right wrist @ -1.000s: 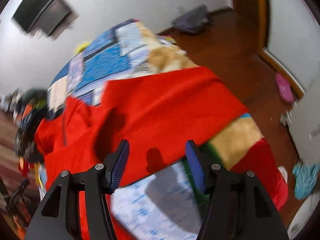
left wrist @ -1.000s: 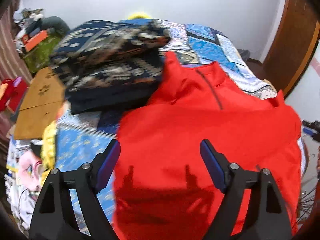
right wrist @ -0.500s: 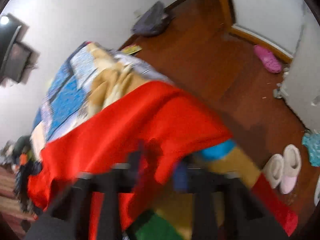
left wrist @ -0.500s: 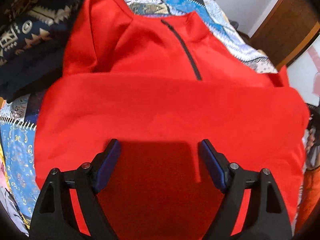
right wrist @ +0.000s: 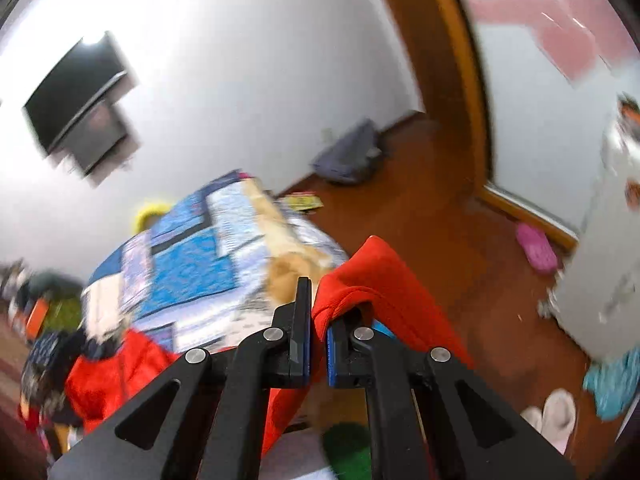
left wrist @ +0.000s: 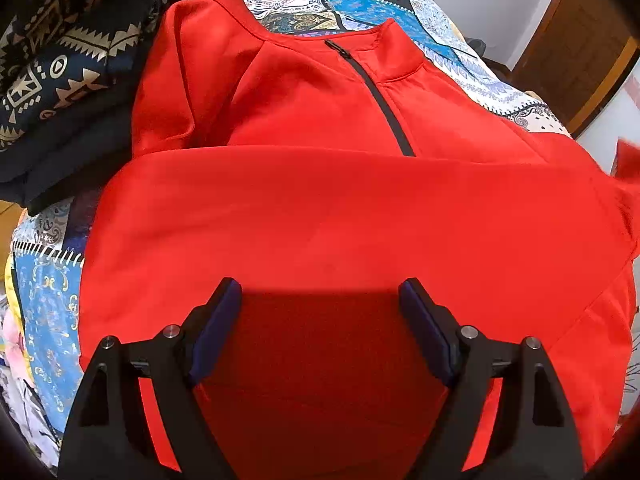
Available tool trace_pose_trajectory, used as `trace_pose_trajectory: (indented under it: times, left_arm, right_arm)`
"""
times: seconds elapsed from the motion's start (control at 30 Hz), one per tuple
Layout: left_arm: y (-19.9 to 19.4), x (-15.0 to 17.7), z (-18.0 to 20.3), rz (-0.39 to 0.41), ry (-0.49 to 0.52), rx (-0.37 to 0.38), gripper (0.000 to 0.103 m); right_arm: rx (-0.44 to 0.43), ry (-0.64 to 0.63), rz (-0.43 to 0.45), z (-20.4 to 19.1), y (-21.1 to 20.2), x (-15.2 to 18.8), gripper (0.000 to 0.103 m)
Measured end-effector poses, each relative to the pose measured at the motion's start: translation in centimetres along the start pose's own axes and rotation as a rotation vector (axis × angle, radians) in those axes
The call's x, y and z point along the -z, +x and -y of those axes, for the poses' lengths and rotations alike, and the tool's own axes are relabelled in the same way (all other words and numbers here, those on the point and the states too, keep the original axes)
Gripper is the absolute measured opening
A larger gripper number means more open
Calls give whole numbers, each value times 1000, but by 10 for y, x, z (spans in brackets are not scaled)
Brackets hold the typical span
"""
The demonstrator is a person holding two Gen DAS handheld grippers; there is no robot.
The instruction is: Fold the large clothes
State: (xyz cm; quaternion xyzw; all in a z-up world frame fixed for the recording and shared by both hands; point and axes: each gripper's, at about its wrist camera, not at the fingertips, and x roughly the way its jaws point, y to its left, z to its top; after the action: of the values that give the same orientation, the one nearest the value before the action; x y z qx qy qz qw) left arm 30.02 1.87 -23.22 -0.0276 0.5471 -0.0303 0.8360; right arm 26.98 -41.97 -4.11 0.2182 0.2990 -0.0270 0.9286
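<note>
A big red zip-neck top (left wrist: 328, 216) is spread flat on a bed covered with a blue and white patchwork quilt (left wrist: 360, 4). The lower part of the top is folded up over its chest, so a straight fold edge runs across it, and the short dark zip (left wrist: 380, 100) at the collar is partly covered by that fold. A pile of dark blue patterned cloth (left wrist: 60, 72) lies at the far left side of the bed, touching the top's shoulder.

The left gripper (left wrist: 320, 332) is held low over the near part of the red top. Its jaws are wide open, and nothing is held between them.

The right gripper (right wrist: 318, 336) is seen at the right edge of the bed. Its jaws are closed tight on a bunched bit of the red top (right wrist: 384, 280), which is lifted above the bed. A brown wooden floor (right wrist: 460, 248) is seen past it, with a pink slipper (right wrist: 536, 246) lying on it.
</note>
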Motion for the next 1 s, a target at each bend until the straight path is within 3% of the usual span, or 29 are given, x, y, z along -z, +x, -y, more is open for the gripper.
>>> trace_pose_trajectory:
  times: [0.23, 0.33, 0.4, 0.63, 0.77, 0.9, 0.97, 1.0]
  left_arm:
    - [-40, 1, -5, 104, 38, -34, 81]
    - [-68, 3, -12, 168, 38, -34, 81]
    - [-81, 4, -16, 195, 37, -28, 81]
    - [-103, 19, -19, 236, 66, -19, 81]
    - [-103, 28, -10, 240, 119, -62, 81]
    - [-100, 30, -1, 239, 146, -65, 81]
    - [-100, 29, 4, 244, 148, -57, 81]
    - [-101, 28, 6, 248, 148, -54, 81]
  right_arm:
    - [-185, -193, -38, -84, -15, -7, 5]
    - [-242, -285, -109, -122, -6, 15, 5]
    - [-267, -339, -208, -143, 13, 44, 5]
    - [-220, -437, -546, -154, 77, 147, 5]
    - [-171, -483, -605, -150, 78, 161, 8]
    - [-221, -436, -629, -144, 59, 142, 19]
    - [-238, -410, -602, -139, 48, 131, 30]
    - [-247, -391, -574, -134, 41, 123, 41]
